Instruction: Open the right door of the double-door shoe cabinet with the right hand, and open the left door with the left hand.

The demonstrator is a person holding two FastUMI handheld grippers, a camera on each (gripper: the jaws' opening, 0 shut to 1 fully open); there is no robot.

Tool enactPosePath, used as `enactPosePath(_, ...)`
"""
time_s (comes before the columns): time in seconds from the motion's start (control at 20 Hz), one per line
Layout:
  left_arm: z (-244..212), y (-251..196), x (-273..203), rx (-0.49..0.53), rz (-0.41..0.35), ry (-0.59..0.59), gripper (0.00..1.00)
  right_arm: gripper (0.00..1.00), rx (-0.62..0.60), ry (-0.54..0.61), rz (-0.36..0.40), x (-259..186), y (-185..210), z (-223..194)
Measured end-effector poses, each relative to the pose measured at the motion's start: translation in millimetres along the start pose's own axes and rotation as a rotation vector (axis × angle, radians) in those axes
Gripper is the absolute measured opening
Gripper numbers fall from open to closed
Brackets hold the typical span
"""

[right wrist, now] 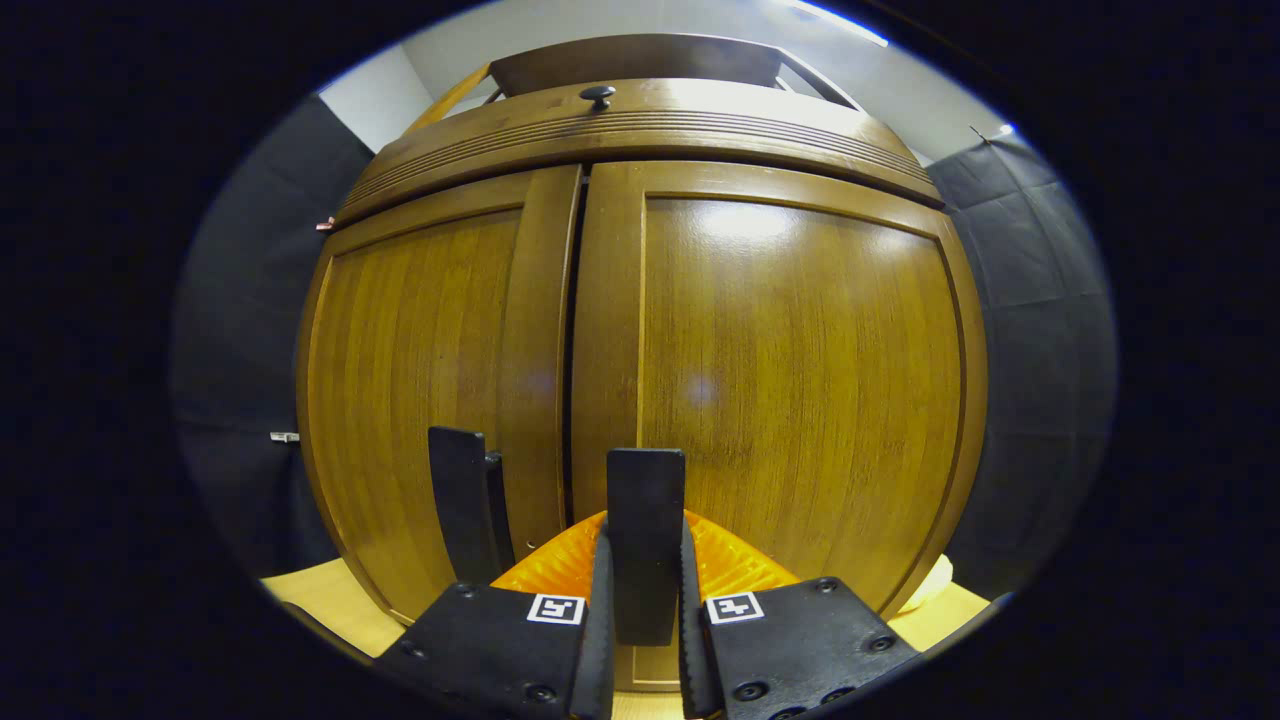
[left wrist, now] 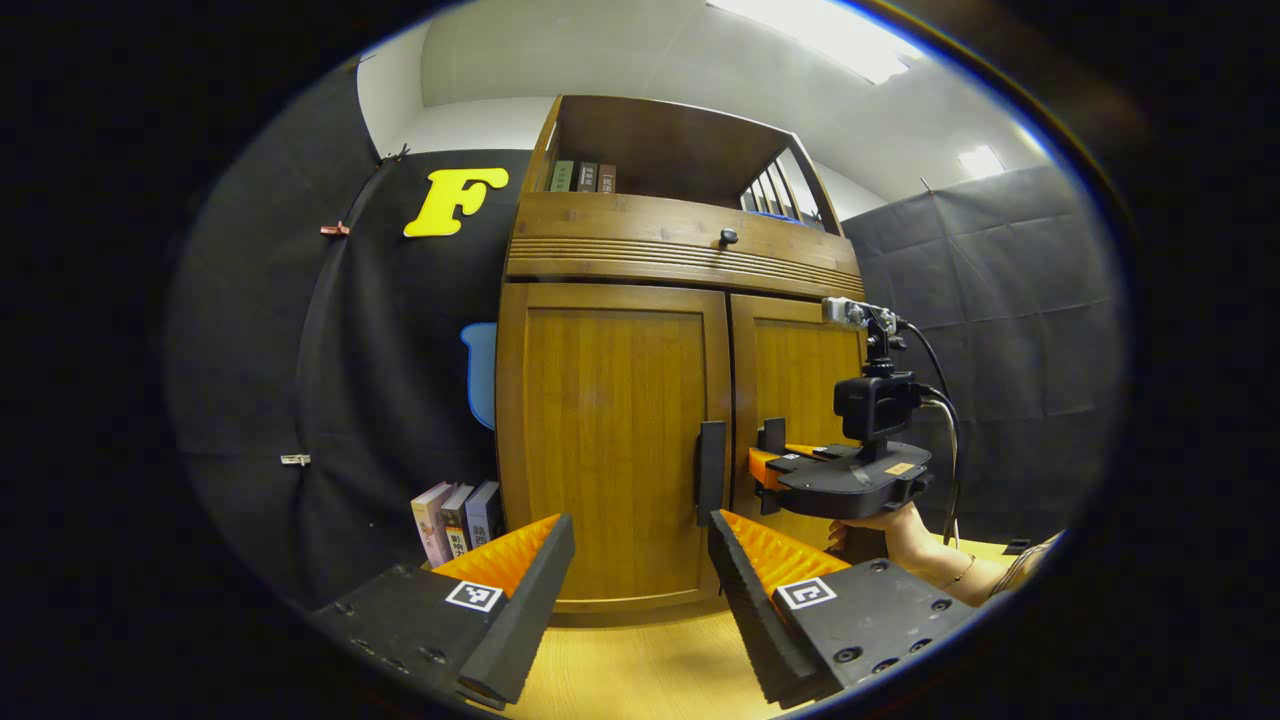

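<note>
From my left gripper [left wrist: 640, 560] I look at the whole shoe cabinet [left wrist: 680, 250] from a little way back: its fingers are spread wide with nothing between them, aimed at the left door [left wrist: 610, 440], which sits flush and closed. That view also gives me the open shelf on top with books [left wrist: 580, 177], the drawer knob [left wrist: 728, 237], more books [left wrist: 458, 518] on the table [left wrist: 650, 670] beside the cabinet, and the right gripper [left wrist: 775, 462] held by a hand [left wrist: 890, 525] up at the doors.

My right gripper [right wrist: 645, 620] sees things close up (the doors take most of the picture): its fingers are clamped on the right door handle [right wrist: 645, 540], the upright dark bar on the right door [right wrist: 790, 380]. The left door handle [right wrist: 465, 515] stands just beside it, untouched. Both doors look closed, with a thin dark seam between them.
</note>
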State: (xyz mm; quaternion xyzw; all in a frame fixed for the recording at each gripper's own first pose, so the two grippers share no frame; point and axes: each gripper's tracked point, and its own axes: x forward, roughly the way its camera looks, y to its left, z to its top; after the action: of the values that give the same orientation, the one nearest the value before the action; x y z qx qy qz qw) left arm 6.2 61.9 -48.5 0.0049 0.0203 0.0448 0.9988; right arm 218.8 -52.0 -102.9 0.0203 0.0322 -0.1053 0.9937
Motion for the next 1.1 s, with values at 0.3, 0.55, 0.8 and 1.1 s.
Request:
enactPosePath(0.3, -0.8, 3.5, -8.1, -0.033, 0.018, -0.004, 0.84, 0.21, -0.008, 0.026, 0.055, -9.7, 3.0, -0.1)
enactPosePath(0.55, 3.1, -1.2, -18.2, -0.025, 0.030, -0.009, 0.84, 0.21, 0.002, 0.040, 0.127, -34.0, 1.9, 0.9)
enactPosePath(0.8, 8.1, -17.3, -26.0, -0.018, 0.018, -0.021, 0.84, 0.21, 0.010, 0.049, 0.175, -70.4, -6.6, 5.3)
enactPosePath(1.1, 6.8, -44.1, -23.3, -0.031, -0.032, -0.022, 0.84, 0.21, 0.011, 0.052, 0.215, -113.5, -27.4, 11.4)
